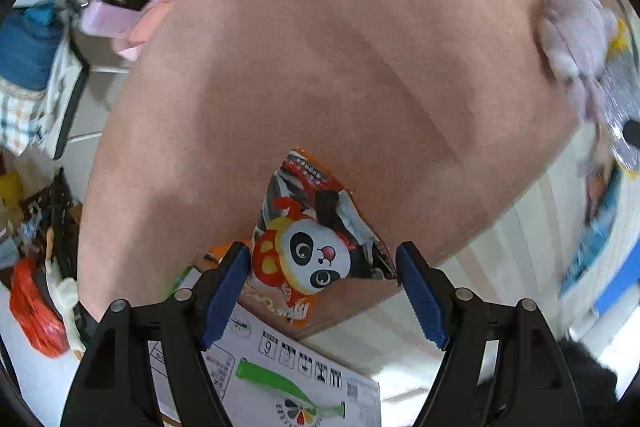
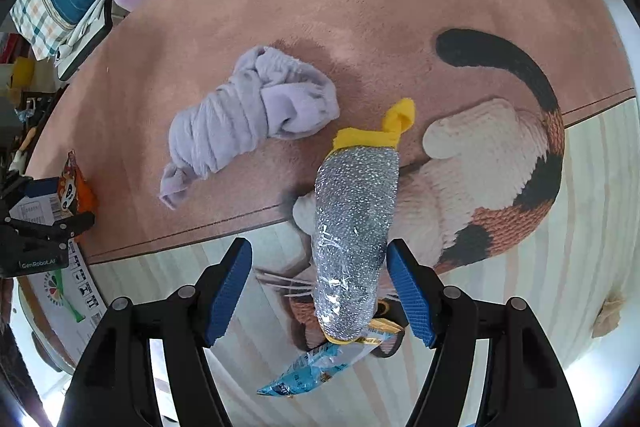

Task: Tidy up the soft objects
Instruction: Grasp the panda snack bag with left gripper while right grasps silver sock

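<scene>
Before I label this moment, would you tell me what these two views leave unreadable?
- Right wrist view: the blue packet is half covered by the silver scrubber.
- Left wrist view: the lavender towel is motion-blurred at the edge.
- Left wrist view: the panda snack bag overhangs the rug's edge; its lower print is unreadable.

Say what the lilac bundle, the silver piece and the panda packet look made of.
Lilac bundle: soft matte fleece or terry, going by its ribbed, fuzzy folds. Silver piece: glittery metallic mesh, probably a scrubbing cloth, with yellow fabric trim. Panda packet: glossy printed plastic film, crinkled.
</scene>
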Demonstrator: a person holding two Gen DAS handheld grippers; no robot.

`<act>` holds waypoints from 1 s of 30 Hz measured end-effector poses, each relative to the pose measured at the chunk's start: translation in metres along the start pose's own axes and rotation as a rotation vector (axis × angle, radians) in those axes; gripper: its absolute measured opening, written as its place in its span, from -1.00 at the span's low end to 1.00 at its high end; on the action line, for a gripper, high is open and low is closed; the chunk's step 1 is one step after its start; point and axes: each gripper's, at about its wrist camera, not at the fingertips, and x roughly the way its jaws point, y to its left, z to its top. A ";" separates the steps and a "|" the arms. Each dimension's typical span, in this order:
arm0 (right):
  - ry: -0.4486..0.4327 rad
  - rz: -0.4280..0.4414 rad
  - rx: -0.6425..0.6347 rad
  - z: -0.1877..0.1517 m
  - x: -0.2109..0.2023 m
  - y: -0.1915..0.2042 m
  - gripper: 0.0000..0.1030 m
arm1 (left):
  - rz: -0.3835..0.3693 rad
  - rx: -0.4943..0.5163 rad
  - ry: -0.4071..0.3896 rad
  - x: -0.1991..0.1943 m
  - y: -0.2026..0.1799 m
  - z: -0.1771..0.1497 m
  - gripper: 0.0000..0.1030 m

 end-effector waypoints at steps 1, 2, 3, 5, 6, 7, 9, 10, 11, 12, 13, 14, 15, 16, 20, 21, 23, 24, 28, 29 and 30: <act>0.001 0.001 -0.002 -0.001 0.000 0.001 0.40 | -0.018 0.016 0.008 -0.002 0.002 0.004 0.43; 0.002 0.001 -0.003 -0.002 0.000 0.002 0.40 | -0.054 0.051 0.015 -0.003 -0.004 0.001 0.43; 0.004 0.002 -0.004 -0.003 0.000 0.004 0.40 | -0.081 0.074 0.029 -0.003 -0.006 -0.001 0.43; 0.007 0.001 -0.007 -0.003 0.001 0.004 0.40 | -0.119 0.105 0.055 0.001 -0.011 -0.004 0.44; 0.007 0.001 -0.010 -0.004 0.001 0.006 0.40 | -0.122 0.110 0.059 0.000 -0.013 -0.007 0.44; 0.007 0.001 -0.011 -0.004 0.001 0.007 0.40 | -0.125 0.109 0.058 0.002 -0.013 -0.006 0.44; 0.009 -0.002 -0.015 -0.004 0.002 0.010 0.40 | -0.141 0.095 0.053 0.009 -0.010 -0.007 0.44; 0.012 -0.004 -0.016 -0.005 0.003 0.011 0.40 | -0.137 0.093 0.067 0.016 -0.011 -0.008 0.44; 0.015 -0.006 -0.014 -0.005 0.004 0.012 0.40 | -0.127 0.088 0.068 0.022 -0.008 -0.008 0.44; 0.017 -0.007 -0.015 -0.005 0.006 0.013 0.40 | -0.124 0.084 0.068 0.028 -0.004 -0.007 0.44; 0.020 -0.009 -0.017 -0.005 0.007 0.014 0.40 | -0.129 0.081 0.072 0.035 -0.002 -0.006 0.44; 0.023 -0.010 -0.017 -0.005 0.009 0.015 0.40 | -0.131 0.076 0.073 0.038 -0.002 -0.006 0.44; 0.024 -0.009 -0.016 -0.004 0.010 0.015 0.40 | -0.134 0.064 0.068 0.042 -0.003 -0.007 0.44; 0.023 -0.006 -0.012 -0.004 0.012 0.014 0.40 | -0.134 0.054 0.057 0.045 -0.004 -0.009 0.43; 0.015 0.005 0.040 -0.002 0.019 0.003 0.40 | -0.132 -0.065 0.012 0.053 0.004 -0.019 0.11; 0.009 0.012 0.061 -0.001 0.020 -0.001 0.40 | -0.141 -0.119 -0.001 0.053 0.009 -0.024 0.10; 0.003 0.013 0.090 0.000 0.023 -0.007 0.39 | -0.167 -0.230 -0.028 0.055 0.017 -0.030 0.05; 0.006 0.010 0.097 0.001 0.025 -0.009 0.39 | -0.180 -0.284 -0.041 0.057 0.020 -0.035 0.03; 0.023 -0.015 0.103 -0.002 0.032 -0.013 0.39 | -0.225 -0.336 -0.068 0.065 0.016 -0.052 -0.03; 0.020 -0.015 0.104 -0.004 0.032 -0.014 0.39 | -0.210 -0.315 -0.067 0.067 0.014 -0.055 -0.02; 0.018 -0.013 0.110 -0.005 0.033 -0.015 0.39 | -0.198 -0.310 -0.072 0.068 0.011 -0.057 -0.02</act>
